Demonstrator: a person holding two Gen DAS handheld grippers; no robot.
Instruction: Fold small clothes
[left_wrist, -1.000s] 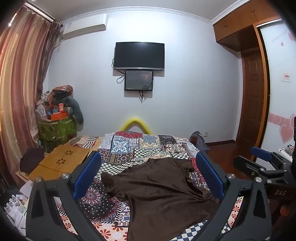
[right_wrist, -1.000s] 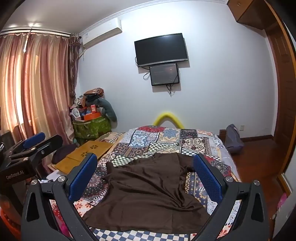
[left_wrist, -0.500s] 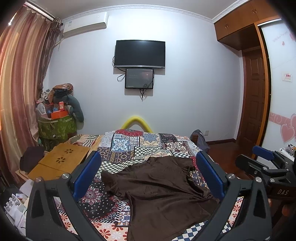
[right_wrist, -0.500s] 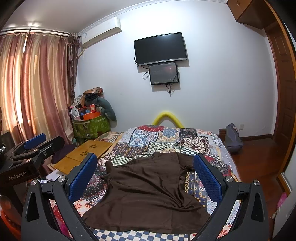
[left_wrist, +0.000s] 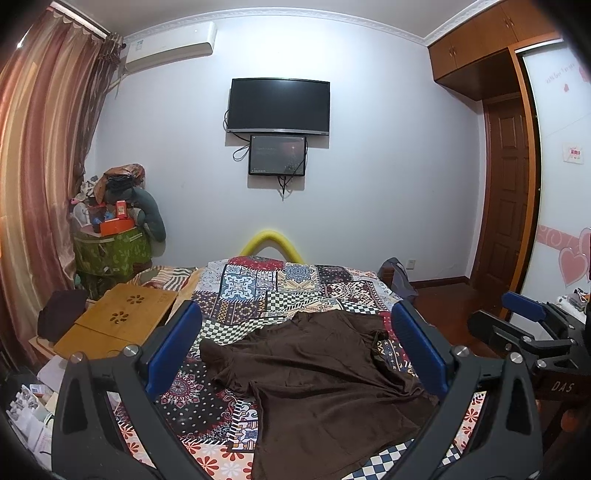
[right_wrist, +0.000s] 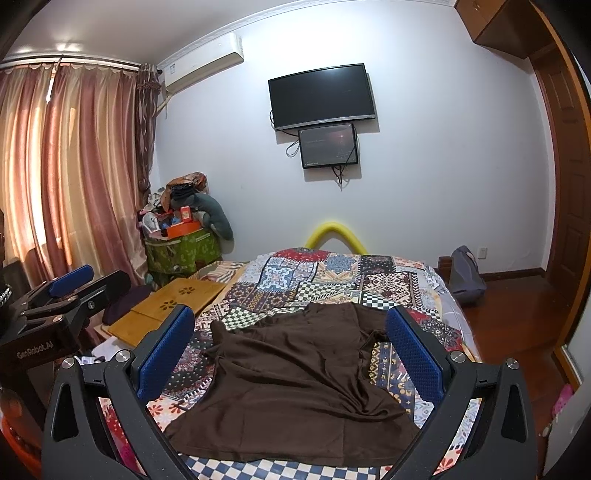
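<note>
A dark brown short-sleeved shirt (left_wrist: 317, 373) (right_wrist: 295, 380) lies spread and wrinkled on the patchwork bedspread (left_wrist: 266, 288) (right_wrist: 317, 280), hem toward me, collar toward the far wall. My left gripper (left_wrist: 295, 347) hovers above the bed's near left side, open, its blue pads wide apart with nothing between them. My right gripper (right_wrist: 291, 347) hangs over the hem's near edge, also open and empty. Each gripper shows in the other's view: the right one (left_wrist: 532, 325) at the right edge, the left one (right_wrist: 62, 291) at the left edge.
A wooden lap desk (left_wrist: 118, 325) (right_wrist: 173, 306) sits left of the bed. A green bin piled with clutter (left_wrist: 110, 243) stands in the far left corner by the curtains (right_wrist: 62, 177). A grey bag (right_wrist: 467, 277) rests on the wooden floor at the right.
Both cameras have tilted down slightly, so the wall screens sit higher in view. The shirt has not moved and both grippers stay open.
</note>
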